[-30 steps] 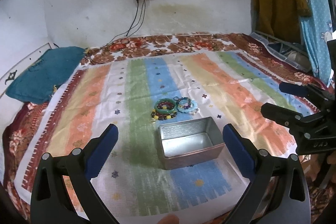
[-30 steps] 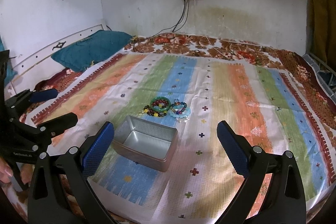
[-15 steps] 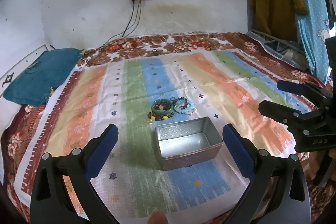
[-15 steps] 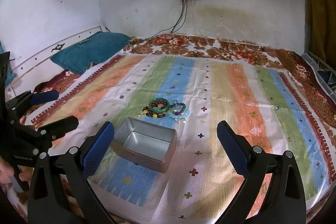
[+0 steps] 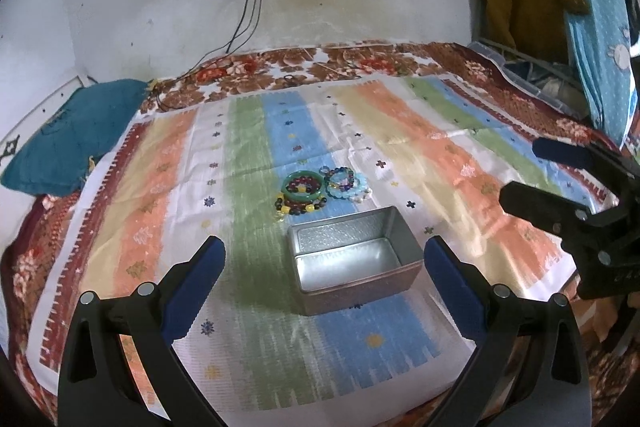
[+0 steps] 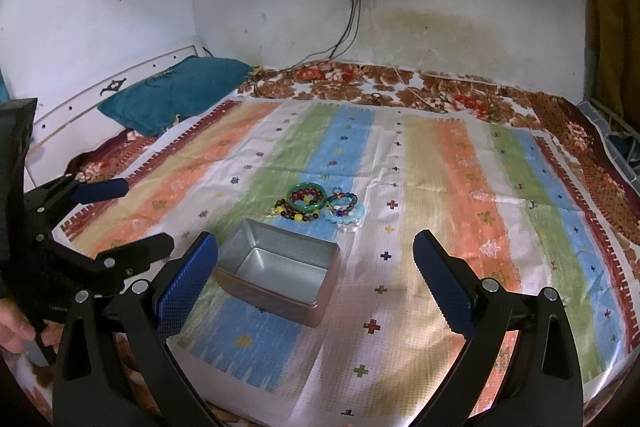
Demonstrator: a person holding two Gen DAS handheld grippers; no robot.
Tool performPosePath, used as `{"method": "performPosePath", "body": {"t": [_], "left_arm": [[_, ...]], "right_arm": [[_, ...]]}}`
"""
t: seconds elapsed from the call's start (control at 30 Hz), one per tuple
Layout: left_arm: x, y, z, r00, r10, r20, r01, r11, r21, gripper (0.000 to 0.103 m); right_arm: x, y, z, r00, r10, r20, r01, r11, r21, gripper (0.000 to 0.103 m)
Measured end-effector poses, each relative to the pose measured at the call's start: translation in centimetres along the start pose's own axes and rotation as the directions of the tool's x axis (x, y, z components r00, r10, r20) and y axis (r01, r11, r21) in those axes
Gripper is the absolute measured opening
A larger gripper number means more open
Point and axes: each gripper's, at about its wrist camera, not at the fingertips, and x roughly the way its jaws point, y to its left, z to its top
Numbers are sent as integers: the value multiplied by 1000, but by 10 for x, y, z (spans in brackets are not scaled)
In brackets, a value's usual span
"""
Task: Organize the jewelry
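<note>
Silver metal tin, open side up, lies on the striped cloth with its long axis across the left wrist view, and the bracelets are piled just behind it. Left gripper and right gripper both stand wide apart above the cloth, holding nothing.

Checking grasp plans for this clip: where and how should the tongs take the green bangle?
Probably from above, across the far arc of the green bangle. It lies flat on the striped cloth, on top of beaded bracelets; beads fill its centre and near side, while the far rim looks bare. Right tongs are open.
</note>
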Motion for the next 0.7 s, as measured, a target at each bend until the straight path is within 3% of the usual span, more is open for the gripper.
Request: {"method": "performPosePath", "body": {"t": [0.23,0.43,0.7], "left_arm": [[16,-1,2,1000,16,-12,-16,1000,-7,97],[29,6,6,999,21,-27,-22,999,-24,97],[53,18,18,996,62,-64,-65,997,-39,97]], "right_arm": [[5,2,2,1000,1,23,-1,1000,-3,99],[23,-2,8,1000,-7,-23,7,1000,-21,99],[37,-24,17,999,14,-49,-11,999,52,99]]}}
